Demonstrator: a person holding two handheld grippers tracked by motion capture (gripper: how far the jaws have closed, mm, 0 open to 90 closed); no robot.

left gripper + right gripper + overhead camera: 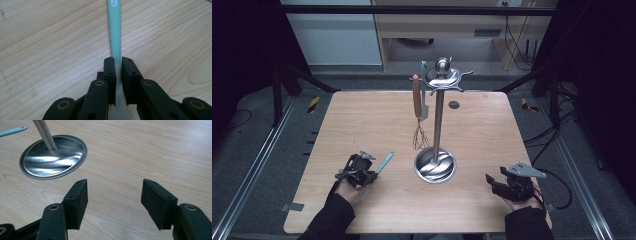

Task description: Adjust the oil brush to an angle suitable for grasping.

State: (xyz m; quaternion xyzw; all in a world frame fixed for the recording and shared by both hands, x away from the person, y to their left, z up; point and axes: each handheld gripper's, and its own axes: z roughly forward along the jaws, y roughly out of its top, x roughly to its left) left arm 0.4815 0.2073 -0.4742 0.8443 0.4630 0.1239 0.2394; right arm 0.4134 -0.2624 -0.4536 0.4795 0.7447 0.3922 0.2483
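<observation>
Left hand-held gripper (371,176), at the lower left of the high view, clenched on the slim mint-green plastic utensil handle (114,27). In the left gripper view, black pads pressed on both sides of the pale neck of this handle, handle running straight up to the top edge of the frame, just above the light wooden tabletop (362,120). Utensil head hidden behind the jaws, so kind of utensil not possible to tell.

Right hand-held gripper (493,181), at the lower right of the high view, released: jaws wide apart in the right gripper view, nothing between them, only bare wood below.

Probable step in hand: lifting the green utensil and hanging it on the tall polished steel utensil stand (438,120) in the centre, beside the wooden-handled wire whisk (417,112) and a second green-handled tool (424,90) already hanging from the hook ring at the top.

To do it well:
- Grip near the neck and not at the handle end, so expect some swing of the long handle; lift slowly and keep the wrist steady.
- Raise well above the round steel base dish (53,157) before moving toward the pole.
- Approach a free hook, away from the whisk, to avoid knocking it.
- If the stand starts to tip, steady the pole with the free right gripper.
- Release only when the handle hole sits fully on the hook.
</observation>
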